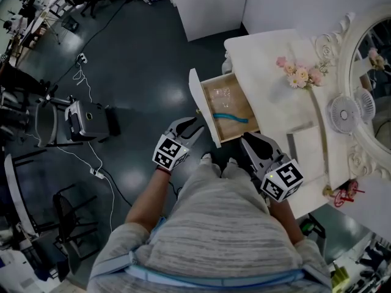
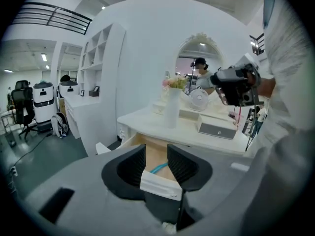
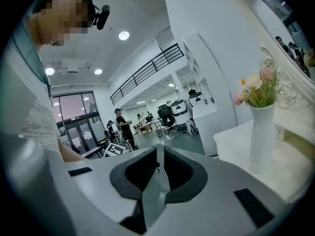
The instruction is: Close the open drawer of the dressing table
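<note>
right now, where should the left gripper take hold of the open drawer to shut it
I'd take the drawer front by its top edge, coming from above with one finger on each face. It is thin and upright, and the left gripper has it between open fingers.

Head view: both arms reach out ahead of the torso. The left forearm (image 1: 148, 201) runs up toward 1 o'clock, and the left gripper (image 1: 190, 129) points along that same line, tipped a little downward. Its jaws stand well apart. Over at 3 o'clock from it, the right forearm (image 1: 285, 217) angles toward 11 o'clock and carries the right gripper (image 1: 253, 144), nose slightly down. Those jaws are drawn close, with just a thin slit between them and nothing in it.
</note>
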